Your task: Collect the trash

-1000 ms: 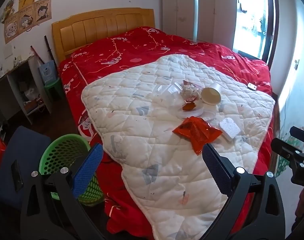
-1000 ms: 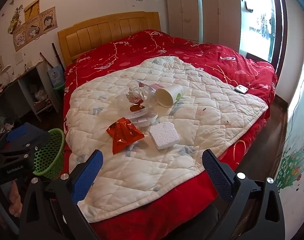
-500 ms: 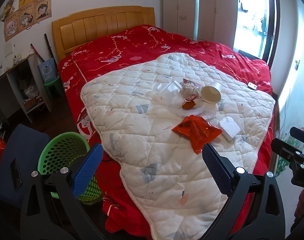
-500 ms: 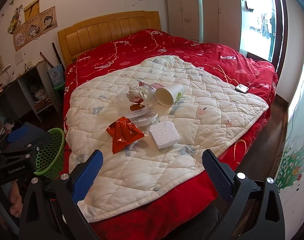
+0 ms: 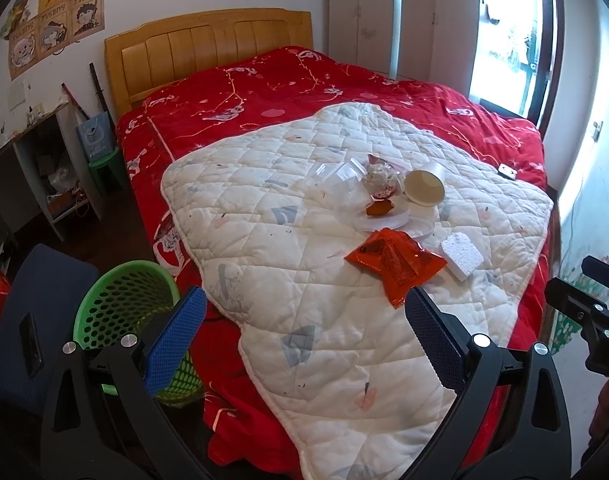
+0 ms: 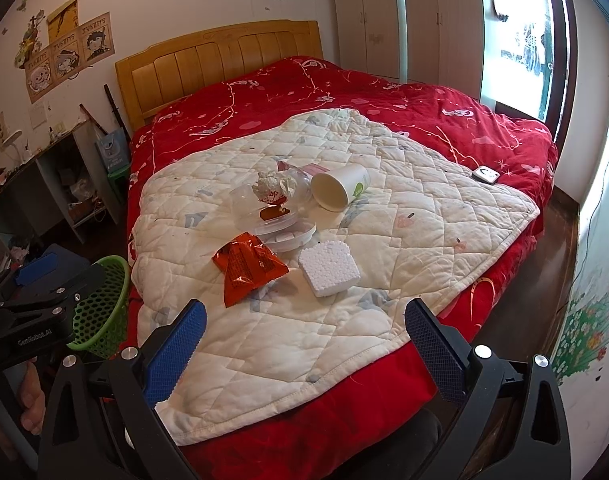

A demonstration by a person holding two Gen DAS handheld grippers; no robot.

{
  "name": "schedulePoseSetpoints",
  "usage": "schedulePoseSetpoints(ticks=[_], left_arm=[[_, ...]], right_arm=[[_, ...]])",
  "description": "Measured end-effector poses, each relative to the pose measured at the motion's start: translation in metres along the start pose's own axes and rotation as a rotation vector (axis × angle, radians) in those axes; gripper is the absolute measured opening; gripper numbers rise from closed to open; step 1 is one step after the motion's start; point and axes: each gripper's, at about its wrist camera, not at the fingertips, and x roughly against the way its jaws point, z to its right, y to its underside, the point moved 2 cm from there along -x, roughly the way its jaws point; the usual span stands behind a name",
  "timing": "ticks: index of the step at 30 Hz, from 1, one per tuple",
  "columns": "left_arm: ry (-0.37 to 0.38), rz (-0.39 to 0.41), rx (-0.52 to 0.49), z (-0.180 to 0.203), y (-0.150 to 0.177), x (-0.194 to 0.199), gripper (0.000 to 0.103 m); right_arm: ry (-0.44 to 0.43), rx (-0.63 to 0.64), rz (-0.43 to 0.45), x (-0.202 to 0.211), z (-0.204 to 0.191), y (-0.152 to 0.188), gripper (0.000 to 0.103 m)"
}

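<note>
Trash lies in a cluster on the white quilt (image 5: pixel 288 264) (image 6: pixel 404 240): a red foil wrapper (image 5: pixel 396 266) (image 6: pixel 246 266), a white foam block (image 5: pixel 462 256) (image 6: pixel 329 271), a tipped paper cup (image 5: pixel 424 186) (image 6: pixel 340 190), clear plastic containers (image 5: pixel 344 188) (image 6: pixel 264 208) with crumpled paper (image 5: pixel 380 178) (image 6: pixel 272 184). A green mesh basket (image 5: pixel 122 300) (image 6: pixel 104 304) stands on the floor left of the bed. My left gripper (image 5: pixel 300 340) is open near the bed's corner, holding nothing. My right gripper (image 6: pixel 302 344) is open above the quilt's near edge, holding nothing.
The bed has a red cover (image 5: pixel 264 92) and wooden headboard (image 5: pixel 208 48). A small white device (image 6: pixel 486 174) lies on the cover at the right. A shelf unit (image 5: pixel 44 168) and dark blue chair (image 5: pixel 28 320) stand left; wardrobes (image 6: pixel 404 20) and a window are at the back.
The left wrist view has shifted slightly, so the basket and bed sit a bit further right and lower. The right wrist view is nearly unchanged. Both grippers stay open.
</note>
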Motion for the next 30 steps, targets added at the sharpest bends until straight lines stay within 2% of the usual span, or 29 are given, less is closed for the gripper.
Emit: schedulePoseSetpoints(ticks=[23,30], left_arm=[[0.007,-0.028,0.007,0.003,0.002,-0.011,0.098],[0.002,-0.046,0.016,-0.001,-0.007,-0.024,0.098]], right_arm=[[-0.004,-0.006,-0.011,-0.011,0.009,-0.002,0.096],[-0.005,-0.001,-0.018,-0.015,0.010,-0.001,0.096]])
